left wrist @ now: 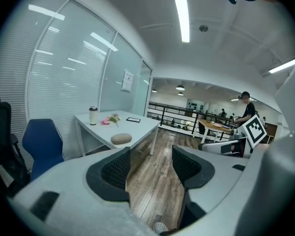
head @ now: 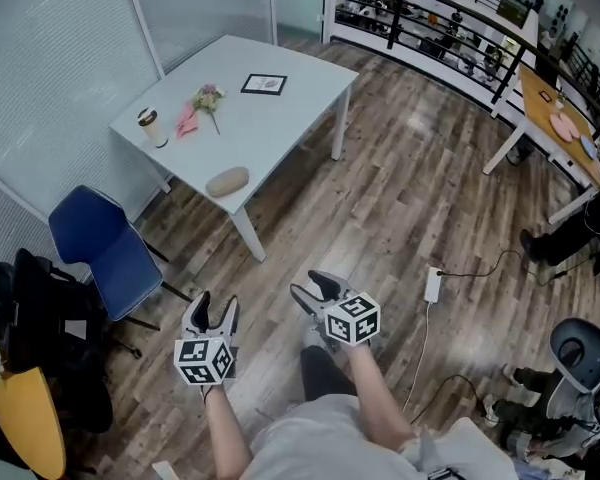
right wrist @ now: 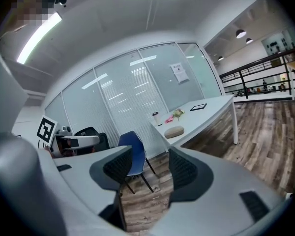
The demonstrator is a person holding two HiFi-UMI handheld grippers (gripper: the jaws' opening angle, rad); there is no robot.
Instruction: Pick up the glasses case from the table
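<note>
A tan oval glasses case (head: 227,181) lies near the front edge of a white table (head: 290,108); it also shows as the glasses case (left wrist: 121,139) in the left gripper view and the glasses case (right wrist: 174,132) in the right gripper view. My left gripper (head: 211,314) and right gripper (head: 310,292) are held over the wooden floor, well short of the table. Both stand open with nothing between their jaws. The left gripper (left wrist: 148,167) points toward the table's corner; the right gripper (right wrist: 146,170) points toward the blue chair.
On the table stand a lidded cup (head: 151,127), a pink item with a small flower sprig (head: 206,101) and a black-framed tablet (head: 264,84). A blue chair (head: 105,250) stands left of the table. A power strip with cable (head: 432,285) lies on the floor at right.
</note>
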